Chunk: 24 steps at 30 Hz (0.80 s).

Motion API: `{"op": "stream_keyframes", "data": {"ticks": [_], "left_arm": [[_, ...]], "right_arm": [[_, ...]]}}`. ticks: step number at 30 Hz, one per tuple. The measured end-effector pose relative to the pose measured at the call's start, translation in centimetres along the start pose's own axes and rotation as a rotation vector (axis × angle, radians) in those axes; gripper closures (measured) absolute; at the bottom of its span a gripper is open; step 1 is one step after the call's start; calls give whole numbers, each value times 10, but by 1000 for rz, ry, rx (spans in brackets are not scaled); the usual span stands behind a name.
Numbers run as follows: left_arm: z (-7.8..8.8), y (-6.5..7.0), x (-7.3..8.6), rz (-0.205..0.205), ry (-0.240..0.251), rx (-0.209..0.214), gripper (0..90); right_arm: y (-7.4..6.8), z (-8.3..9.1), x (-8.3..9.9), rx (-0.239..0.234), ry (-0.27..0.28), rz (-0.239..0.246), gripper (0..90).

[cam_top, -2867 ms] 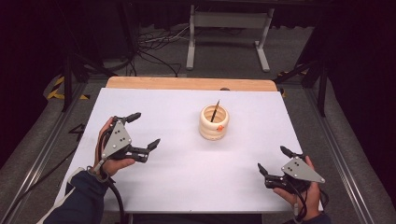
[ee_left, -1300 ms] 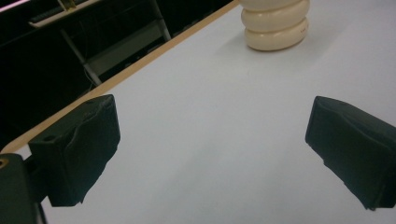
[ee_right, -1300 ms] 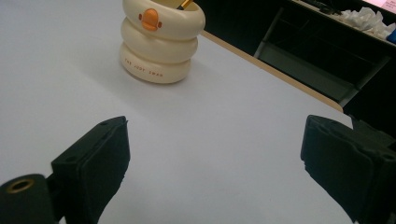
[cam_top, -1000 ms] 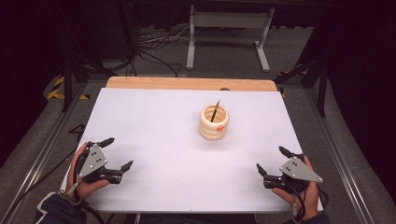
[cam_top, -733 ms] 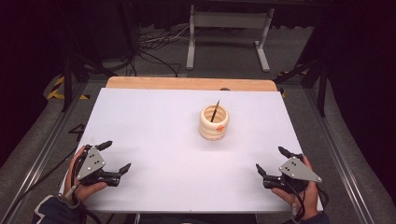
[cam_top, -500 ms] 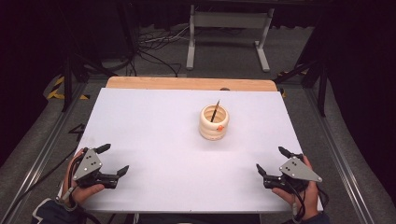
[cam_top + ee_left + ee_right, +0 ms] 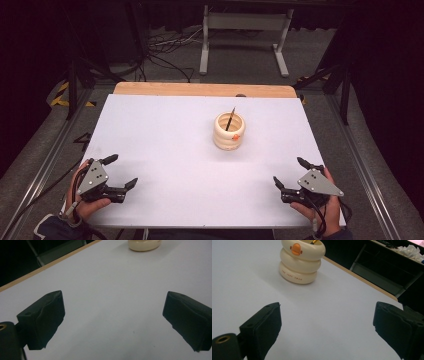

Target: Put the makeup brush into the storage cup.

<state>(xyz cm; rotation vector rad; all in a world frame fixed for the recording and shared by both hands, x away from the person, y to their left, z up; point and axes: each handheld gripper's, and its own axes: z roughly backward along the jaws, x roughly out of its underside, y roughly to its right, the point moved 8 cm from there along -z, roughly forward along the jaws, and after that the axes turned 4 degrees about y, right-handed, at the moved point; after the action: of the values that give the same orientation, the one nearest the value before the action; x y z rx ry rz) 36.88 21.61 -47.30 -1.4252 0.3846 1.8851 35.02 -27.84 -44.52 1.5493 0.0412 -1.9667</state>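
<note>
A cream ringed holder (image 7: 229,131) stands right of the white table's middle, with a dark pencil (image 7: 230,119) leaning out of it. An orange mark shows on the holder (image 7: 299,261) in the right gripper view; its base (image 7: 144,244) peeks in at the top of the left gripper view. My left gripper (image 7: 121,170) rests near the front left corner, open, nothing between its jaws. My right gripper (image 7: 290,171) sits near the front right corner, also open and empty. Both are far from the holder.
The white table top (image 7: 175,150) has a wooden strip (image 7: 200,89) along its far edge. Behind it stand a metal frame (image 7: 242,30) and loose cables (image 7: 165,50) on the floor. Rails run along both sides of the table.
My left gripper has drawn back from mid-left of the table to the front left corner and settled there. The right gripper has hardly moved.
</note>
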Motion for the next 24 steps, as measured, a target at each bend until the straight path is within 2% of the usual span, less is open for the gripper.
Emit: {"op": "stream_keyframes", "data": {"ticks": [24], "left_arm": [[-4, 0, -2, -2, -3, 7, 55]], "right_arm": [[1, -2, 2, -4, 0, -10, 86]]}}
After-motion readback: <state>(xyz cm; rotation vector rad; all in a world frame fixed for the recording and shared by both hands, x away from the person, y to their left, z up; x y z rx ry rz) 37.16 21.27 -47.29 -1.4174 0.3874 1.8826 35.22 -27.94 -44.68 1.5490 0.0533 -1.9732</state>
